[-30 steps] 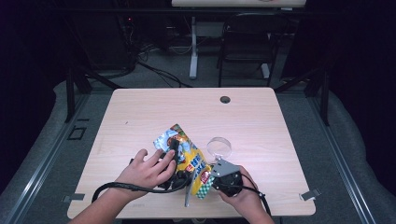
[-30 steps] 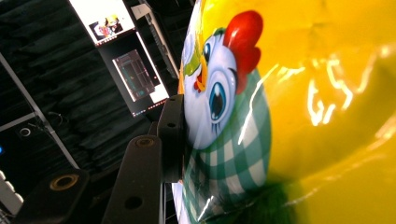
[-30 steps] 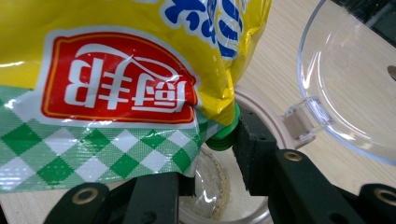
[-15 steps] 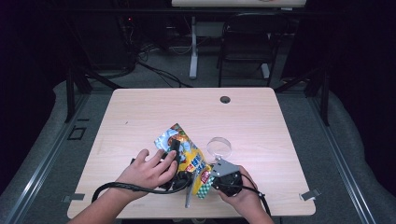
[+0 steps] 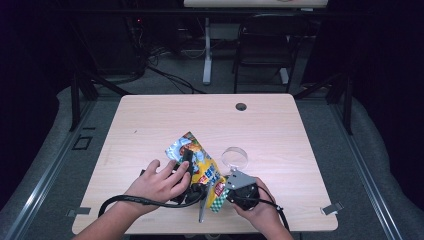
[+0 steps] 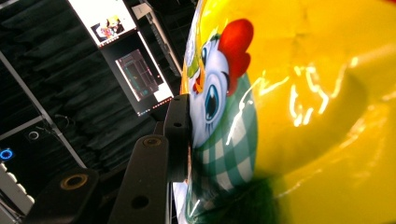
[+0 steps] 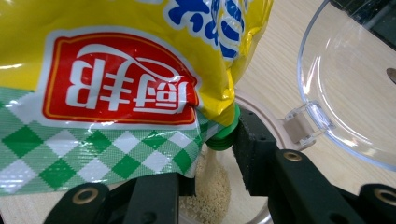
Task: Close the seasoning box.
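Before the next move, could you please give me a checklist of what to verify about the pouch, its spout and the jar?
1. Green spout sits over the jar opening: ok.
2. Granules collect inside the jar: ok.
3. Hinged lid is open and away from the spout: ok.
4. Left gripper presses on the pouch, jaws have just been closing: ok.
5. Right gripper holds the jar firmly: cannot tell, the pouch hides one pad.

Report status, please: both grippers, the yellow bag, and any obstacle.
Left gripper closing on yellow bag. Right gripper around bag's green spout. Granules pouring into clear jar. Lid open; nothing in the way.
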Available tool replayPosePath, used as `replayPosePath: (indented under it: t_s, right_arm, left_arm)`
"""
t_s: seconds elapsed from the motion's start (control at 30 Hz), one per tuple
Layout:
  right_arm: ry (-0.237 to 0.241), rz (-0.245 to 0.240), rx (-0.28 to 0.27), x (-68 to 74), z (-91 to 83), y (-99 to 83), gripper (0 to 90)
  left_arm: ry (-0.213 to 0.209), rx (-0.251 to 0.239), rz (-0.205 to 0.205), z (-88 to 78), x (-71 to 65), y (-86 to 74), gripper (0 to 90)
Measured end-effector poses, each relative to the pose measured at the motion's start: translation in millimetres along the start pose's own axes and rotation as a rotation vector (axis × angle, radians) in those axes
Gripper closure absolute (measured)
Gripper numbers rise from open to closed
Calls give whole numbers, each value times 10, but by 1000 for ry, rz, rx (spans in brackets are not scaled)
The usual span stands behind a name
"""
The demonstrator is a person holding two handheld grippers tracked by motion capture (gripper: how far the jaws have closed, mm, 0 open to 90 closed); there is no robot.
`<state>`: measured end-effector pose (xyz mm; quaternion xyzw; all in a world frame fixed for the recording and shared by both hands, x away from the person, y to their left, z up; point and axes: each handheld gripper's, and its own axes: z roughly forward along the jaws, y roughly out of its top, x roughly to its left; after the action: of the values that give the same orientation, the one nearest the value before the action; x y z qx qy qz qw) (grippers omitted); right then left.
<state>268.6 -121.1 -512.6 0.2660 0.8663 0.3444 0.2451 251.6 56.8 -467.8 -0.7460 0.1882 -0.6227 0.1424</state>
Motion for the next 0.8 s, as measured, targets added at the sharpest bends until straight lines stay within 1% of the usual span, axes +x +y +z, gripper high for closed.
replayPosePath:
  t_s: [0.13, 0.2, 0.23, 0.27, 0.3, 0.33, 0.43, 0.47, 0.57, 0.6, 0.7, 0.77, 0.8]
  right_arm:
    - [-1, 3, -7, 5, 7, 0, 708]
    - [-1, 4, -6, 4, 7, 1, 708]
    - [-2, 3, -6, 4, 8, 0, 708]
    - [-2, 0, -2, 2, 4, 1, 708]
    - [-2, 0, -2, 0, 3, 0, 708]
    - [-3, -2, 0, -3, 2, 1, 708]
    - [-5, -3, -2, -3, -8, 1, 708]
    - [-6, -3, -4, -3, -9, 1, 708]
    - [-10, 0, -9, 0, -11, -1, 708]
    - [-9, 0, -9, 0, -11, -1, 708]
    - [-7, -4, -5, 0, -13, -4, 708]
    - [-8, -1, -8, -1, -12, -5, 708]
    - [-7, -1, -8, -3, -11, -5, 709]
  left_arm:
    - [2, 2, 5, 0, 3, 1, 690]
    - [-13, 7, 0, 0, 0, 0, 691]
    - [1, -2, 6, -1, 7, 4, 691]
    - [6, -1, 9, -4, 8, 5, 692]
    - [5, 1, 14, -9, 13, 7, 692]
    - [-6, 4, 3, -11, 8, 4, 695]
    - [-3, 9, 11, -23, 21, 5, 699]
    - [0, 0, 1, -23, 18, 4, 700]
    - [8, 1, 21, -41, 34, 8, 709]
    - [-3, -2, 6, -41, 24, 5, 710]
    - [9, -4, 14, -53, 26, 7, 714]
    - [1, -3, 13, -59, 32, 8, 719]
    - [9, -2, 22, -64, 37, 15, 721]
